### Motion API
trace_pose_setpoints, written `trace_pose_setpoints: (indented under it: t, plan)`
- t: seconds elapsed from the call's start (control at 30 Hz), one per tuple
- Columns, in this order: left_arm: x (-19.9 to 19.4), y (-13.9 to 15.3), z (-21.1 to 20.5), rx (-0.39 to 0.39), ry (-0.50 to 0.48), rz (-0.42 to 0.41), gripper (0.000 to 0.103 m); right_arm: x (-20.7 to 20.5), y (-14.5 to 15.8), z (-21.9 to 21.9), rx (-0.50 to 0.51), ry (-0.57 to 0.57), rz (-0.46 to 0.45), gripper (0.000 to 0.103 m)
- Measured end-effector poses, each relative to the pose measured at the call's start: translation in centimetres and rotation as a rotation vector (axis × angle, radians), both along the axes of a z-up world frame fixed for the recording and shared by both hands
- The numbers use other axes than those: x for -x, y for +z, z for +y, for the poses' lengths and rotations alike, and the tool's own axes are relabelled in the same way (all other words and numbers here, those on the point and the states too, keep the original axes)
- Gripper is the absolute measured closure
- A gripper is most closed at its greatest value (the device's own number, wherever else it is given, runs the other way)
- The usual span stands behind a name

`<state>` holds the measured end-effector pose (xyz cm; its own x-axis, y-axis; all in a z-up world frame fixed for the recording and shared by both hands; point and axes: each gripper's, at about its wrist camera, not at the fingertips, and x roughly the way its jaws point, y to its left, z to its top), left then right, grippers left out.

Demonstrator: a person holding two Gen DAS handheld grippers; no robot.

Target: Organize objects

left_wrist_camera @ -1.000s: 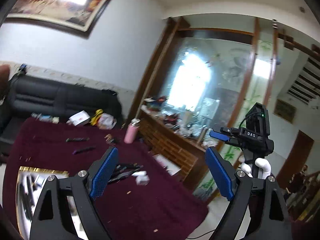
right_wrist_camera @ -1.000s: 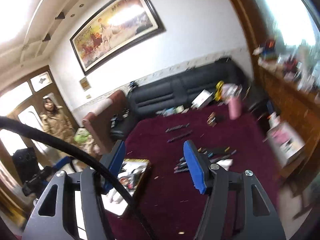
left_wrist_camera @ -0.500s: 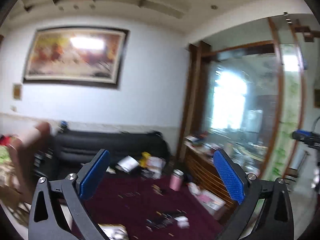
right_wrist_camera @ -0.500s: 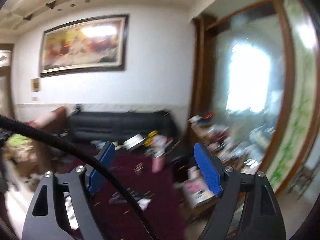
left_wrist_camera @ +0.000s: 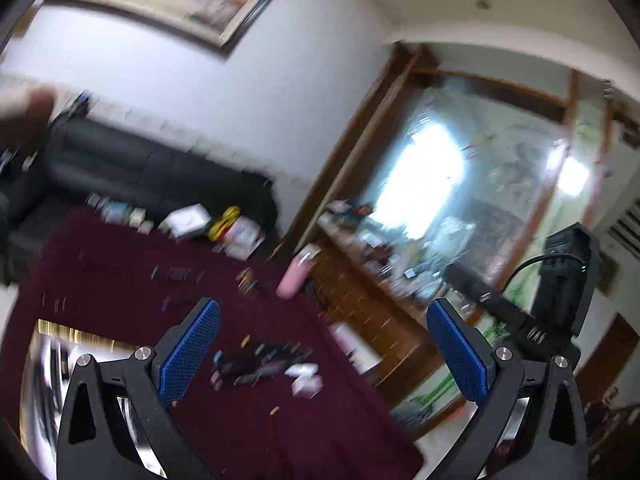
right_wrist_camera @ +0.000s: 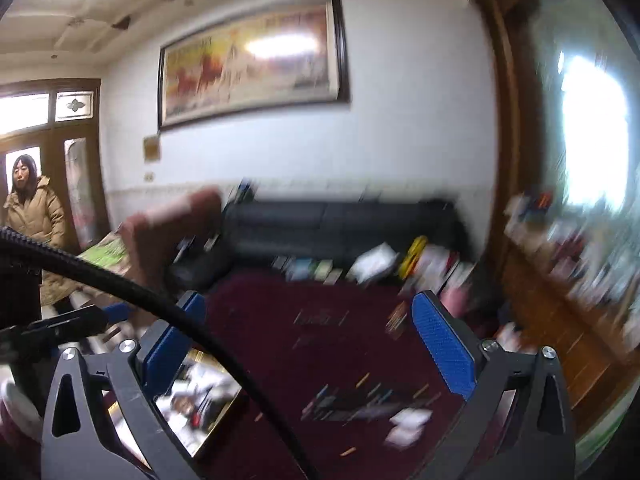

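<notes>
Left wrist: fuzzy maroon tablecloth, scattered slim pens.

Pile of pens lies mid-table; bottle stands behind it at the table's right edge. Sofa runs behind the table; cabinet stands right.

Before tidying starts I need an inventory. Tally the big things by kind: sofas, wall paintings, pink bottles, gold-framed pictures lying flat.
sofa: 1
wall painting: 1
pink bottle: 1
gold-framed picture: 1
Total: 4
The pens in the pile are too blurred to count.
</notes>
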<state>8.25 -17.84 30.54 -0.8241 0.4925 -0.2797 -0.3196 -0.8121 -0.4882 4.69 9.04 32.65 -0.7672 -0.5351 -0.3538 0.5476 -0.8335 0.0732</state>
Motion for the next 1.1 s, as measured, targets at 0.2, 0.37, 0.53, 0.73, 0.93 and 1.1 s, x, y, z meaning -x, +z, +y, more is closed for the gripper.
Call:
trace_pose_setpoints:
  t: [0.2,0.37,0.53,0.73,0.93,1.1]
  plan:
    - [1.7,-11.1,5.1,0.271,0.124,-0.129,0.004,6.5,-16.4,-2.1,0.032,-0.003,-0.242,0.001]
    - [5.0,-17.3,5.9,0.16,0.032,-0.301,0.004,9.1,-22.6,3.6,0.173,-0.087,-0.415,0.001]
    - [7.8,-21.2,9.5,0.23,0.012,-0.398,0.004,10.9,-22.5,8.7,0.211,-0.202,-0.413,0.001]
    - [9.3,-25.8,12.1,0.328,0.093,-0.463,0.004,12.2,-23.2,13.4,0.213,-0.333,-0.377,0.001]
    - [10.7,-29.3,11.6,0.376,0.142,-0.541,0.003,13.2,-27.0,15.6,0.278,-0.354,-0.408,0.001]
    - [10.0,-30.3,12.9,0.55,0.187,-0.509,0.002,13.4,-28.0,17.3,0.363,-0.349,-0.455,0.001]
